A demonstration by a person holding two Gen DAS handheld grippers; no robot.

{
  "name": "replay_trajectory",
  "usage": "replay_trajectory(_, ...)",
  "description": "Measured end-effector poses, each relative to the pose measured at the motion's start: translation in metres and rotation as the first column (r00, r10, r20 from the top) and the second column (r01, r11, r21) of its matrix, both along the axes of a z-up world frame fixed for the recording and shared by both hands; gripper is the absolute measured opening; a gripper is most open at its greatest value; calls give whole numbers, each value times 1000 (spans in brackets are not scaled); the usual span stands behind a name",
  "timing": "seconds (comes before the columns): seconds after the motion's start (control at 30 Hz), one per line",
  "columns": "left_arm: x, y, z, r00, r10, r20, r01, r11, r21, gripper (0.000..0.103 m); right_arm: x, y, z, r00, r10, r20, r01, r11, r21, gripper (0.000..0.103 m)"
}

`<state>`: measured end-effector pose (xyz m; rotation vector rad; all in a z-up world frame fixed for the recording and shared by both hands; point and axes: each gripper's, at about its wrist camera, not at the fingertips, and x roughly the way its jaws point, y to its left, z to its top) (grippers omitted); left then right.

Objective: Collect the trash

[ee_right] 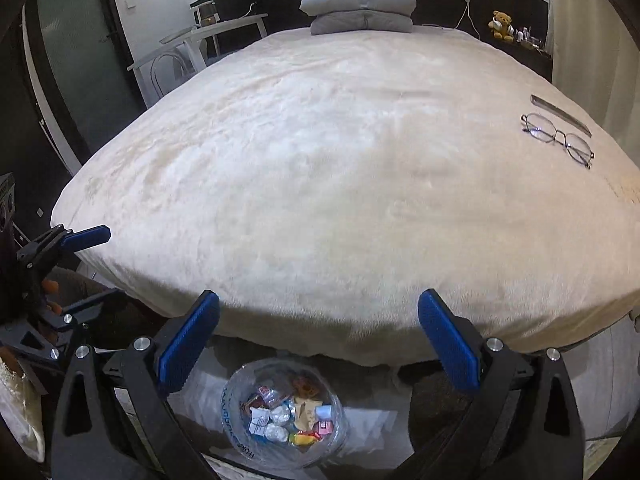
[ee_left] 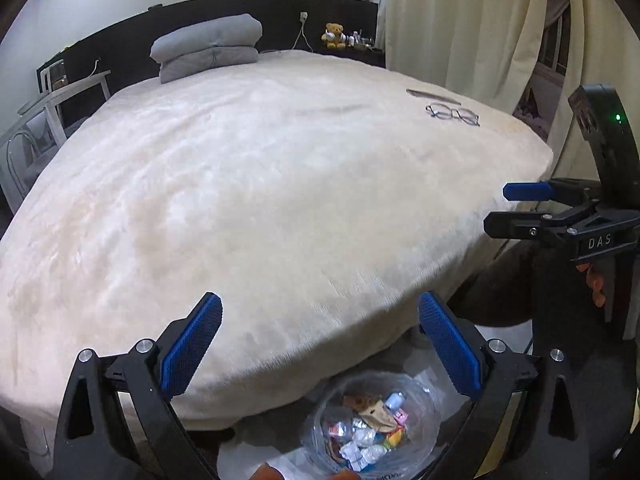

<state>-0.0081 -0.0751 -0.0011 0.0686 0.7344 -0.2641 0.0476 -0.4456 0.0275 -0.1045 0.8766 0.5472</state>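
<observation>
The clear bag of wrappers (ee_right: 286, 416) sits open on the floor at the foot of the bed (ee_right: 340, 180), below both empty, wide-spread tools, left (ee_left: 320, 344) and right (ee_right: 320, 340), so I'd sweep the cover for leftovers, sparing the glasses (ee_right: 558, 140).

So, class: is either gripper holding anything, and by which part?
Nothing is held. The left gripper and right gripper are both open and empty, above the trash bag.

Black gripper frames (ee_left: 320, 344), ridged blue pads (ee_right: 188, 346), silver screws.
</observation>
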Motion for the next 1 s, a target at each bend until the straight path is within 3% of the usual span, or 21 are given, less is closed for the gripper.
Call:
replay_trajectory(0.4,60,46,61,982,7,190,-7,1000,-1,97,77,20,54,992,29,125,-43,993,106,98)
replay_trajectory(0.63,108,66,92,969,12,248,-3,999,-35,97,123,49,96,976,80,204,-112,983,148,98)
replay_trajectory(0.77,131,77,95,962,17,271,0,998,-64,97,145,64,105,961,113,251,-158,973,168,98)
replay_trajectory(0.9,148,91,78,959,23,284,3,996,-89,97,162,75,92,940,158,303,-214,963,162,98)
replay_trajectory(1.0,162,89,62,972,-6,236,15,999,-36,97,172,84,73,938,171,301,-216,969,122,98)
